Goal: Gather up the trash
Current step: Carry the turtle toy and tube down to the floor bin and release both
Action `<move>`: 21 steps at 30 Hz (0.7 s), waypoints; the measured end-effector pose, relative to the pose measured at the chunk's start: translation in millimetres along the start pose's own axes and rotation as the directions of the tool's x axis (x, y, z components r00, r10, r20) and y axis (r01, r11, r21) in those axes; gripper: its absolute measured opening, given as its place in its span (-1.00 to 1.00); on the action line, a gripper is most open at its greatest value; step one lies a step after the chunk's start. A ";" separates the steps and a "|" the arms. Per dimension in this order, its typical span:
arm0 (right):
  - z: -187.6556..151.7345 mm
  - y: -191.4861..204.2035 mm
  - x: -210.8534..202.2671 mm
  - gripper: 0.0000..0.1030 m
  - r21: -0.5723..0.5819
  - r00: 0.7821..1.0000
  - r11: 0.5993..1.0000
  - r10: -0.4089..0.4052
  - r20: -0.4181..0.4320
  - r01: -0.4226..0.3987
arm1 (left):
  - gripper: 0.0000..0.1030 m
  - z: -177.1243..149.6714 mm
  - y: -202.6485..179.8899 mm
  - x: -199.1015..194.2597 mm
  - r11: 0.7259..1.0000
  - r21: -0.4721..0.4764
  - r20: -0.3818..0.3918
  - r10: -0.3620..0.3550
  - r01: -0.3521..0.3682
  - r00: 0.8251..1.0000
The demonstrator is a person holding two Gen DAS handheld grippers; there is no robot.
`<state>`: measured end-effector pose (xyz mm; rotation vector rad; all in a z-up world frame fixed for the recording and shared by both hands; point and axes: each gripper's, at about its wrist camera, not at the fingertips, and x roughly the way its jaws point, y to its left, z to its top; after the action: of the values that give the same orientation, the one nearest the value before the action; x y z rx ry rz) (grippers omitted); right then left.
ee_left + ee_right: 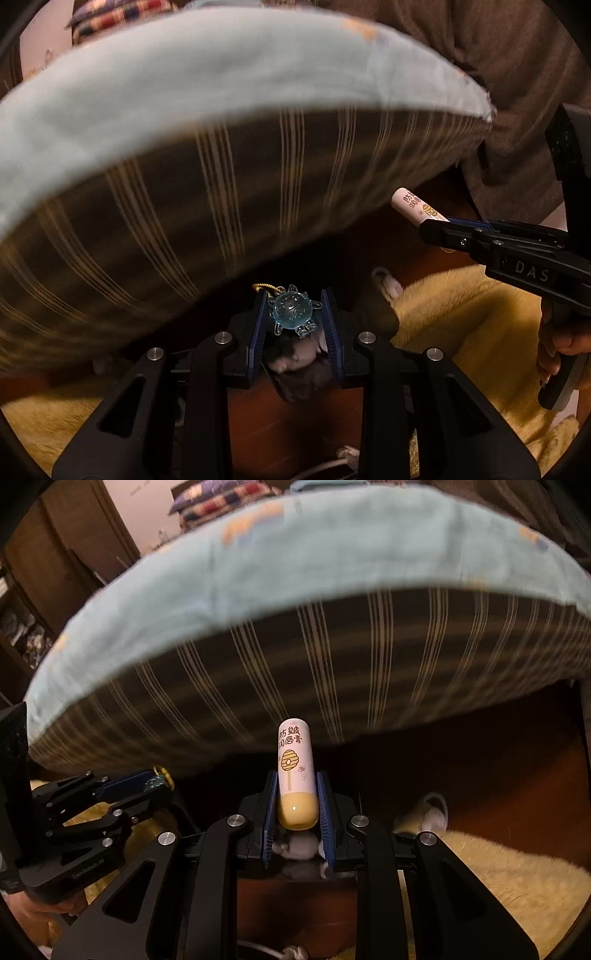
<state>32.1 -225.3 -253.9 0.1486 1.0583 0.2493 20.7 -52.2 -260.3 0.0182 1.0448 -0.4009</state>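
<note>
My left gripper is shut on a small clear blue figurine charm with a yellow cord at its top. My right gripper is shut on a white and yellow lip balm tube printed with a beehive; the tube stands up between the blue pads. In the left wrist view the right gripper comes in from the right with the lip balm tube sticking out of its tips. In the right wrist view the left gripper shows at the left, holding the charm.
A bed edge with a light blue sheet over a brown striped mattress side fills the upper views. Below lie a yellow fluffy rug, a dark red-brown floor, a slipper and a white cable.
</note>
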 end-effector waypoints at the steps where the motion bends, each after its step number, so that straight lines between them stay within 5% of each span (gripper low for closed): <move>1: -4.0 -0.9 6.3 -0.57 0.002 1.000 1.000 -0.002 -0.014 0.002 | -0.47 -3.4 0.3 8.1 1.000 -0.002 -0.015 -0.001 0.001 1.000; 11: -27.6 -4.3 63.0 -0.57 0.035 0.990 0.999 -0.025 -0.138 0.030 | -0.47 -17.7 -2.7 63.0 0.999 -0.012 -0.152 -0.033 0.032 0.988; 21: -22.0 -18.6 81.8 -0.53 0.075 0.984 0.995 -0.047 -0.172 0.061 | -0.42 -15.8 5.4 90.2 0.998 -0.050 -0.213 -0.045 0.035 0.976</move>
<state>53.4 -220.8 -337.9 0.1728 1.2410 0.1727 48.7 -72.3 -345.3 -0.0013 1.2684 -0.4177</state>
